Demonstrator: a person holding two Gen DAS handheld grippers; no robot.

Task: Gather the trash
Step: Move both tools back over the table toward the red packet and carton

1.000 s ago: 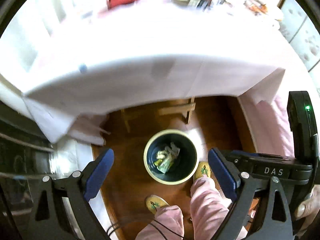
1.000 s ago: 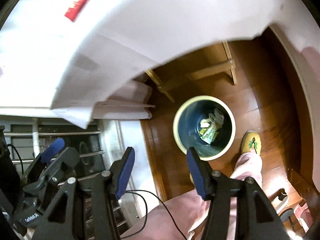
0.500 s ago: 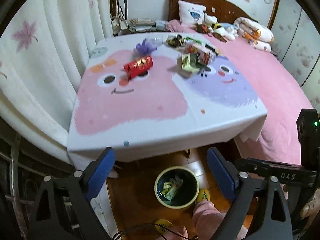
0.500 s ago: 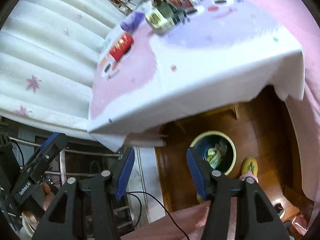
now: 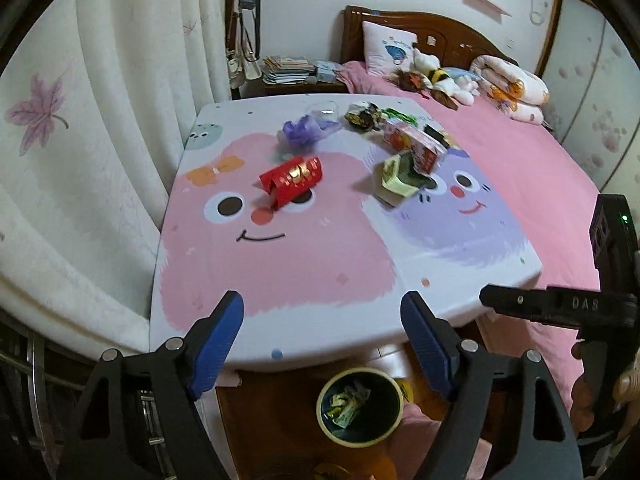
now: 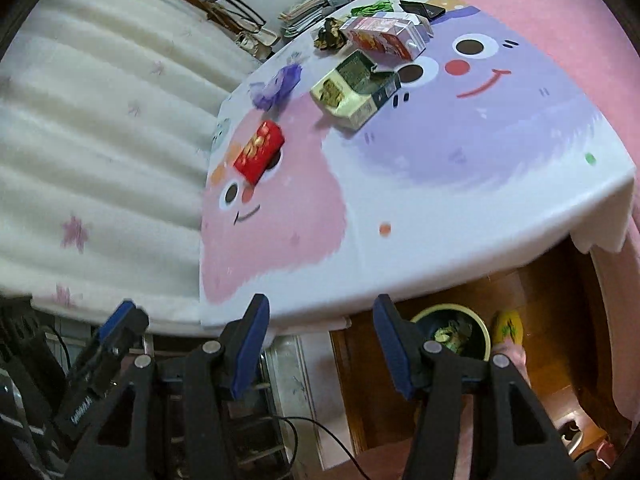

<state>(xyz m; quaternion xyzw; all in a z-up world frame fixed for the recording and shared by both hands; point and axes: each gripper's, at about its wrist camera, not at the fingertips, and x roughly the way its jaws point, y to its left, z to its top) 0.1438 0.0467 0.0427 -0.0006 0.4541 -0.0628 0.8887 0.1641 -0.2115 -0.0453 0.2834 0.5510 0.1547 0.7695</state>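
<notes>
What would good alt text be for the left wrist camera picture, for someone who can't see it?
An empty left claw, its jaws closing on nothing, hangs over a table with a pink and purple cartoon cloth, strewn with a red packet, a purple wrapper and crumpled cartons. On the floor below stands a bin holding trash.

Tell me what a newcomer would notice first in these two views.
Probably the white tablecloth with pink and purple cartoon faces, and the litter on it: a shiny red packet mid-table, a crumpled purple plastic bag behind it, and opened cartons to the right. Next, the round dark bin with a cream rim on the wooden floor at the table's near edge, already holding scraps.
</notes>
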